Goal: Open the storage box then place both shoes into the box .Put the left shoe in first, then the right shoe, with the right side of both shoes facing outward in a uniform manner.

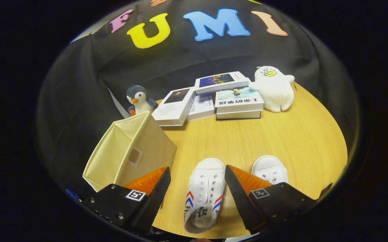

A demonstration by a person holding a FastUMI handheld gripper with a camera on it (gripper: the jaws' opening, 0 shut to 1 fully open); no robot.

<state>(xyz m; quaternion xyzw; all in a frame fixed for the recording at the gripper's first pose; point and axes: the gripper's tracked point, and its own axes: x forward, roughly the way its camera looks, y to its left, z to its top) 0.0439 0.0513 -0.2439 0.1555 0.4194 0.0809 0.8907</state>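
Two white canvas shoes lie on the round wooden table [291,141], toes pointing away from me. The left-hand shoe [204,191], with red and blue stripes on its sides, sits between my fingers without touching either. The second shoe [270,169] is partly hidden behind my right finger. A cream fabric storage box [131,153] stands just beyond my left finger, lid closed, a small label window on its near face. My gripper [197,173] is open and hovers above the shoes with nothing held.
Several books [214,97] are stacked at the back of the table. A plush penguin [139,99] stands behind the box, and a white plush duck [274,88] sits to the right of the books. The table's curved edge runs close on the right.
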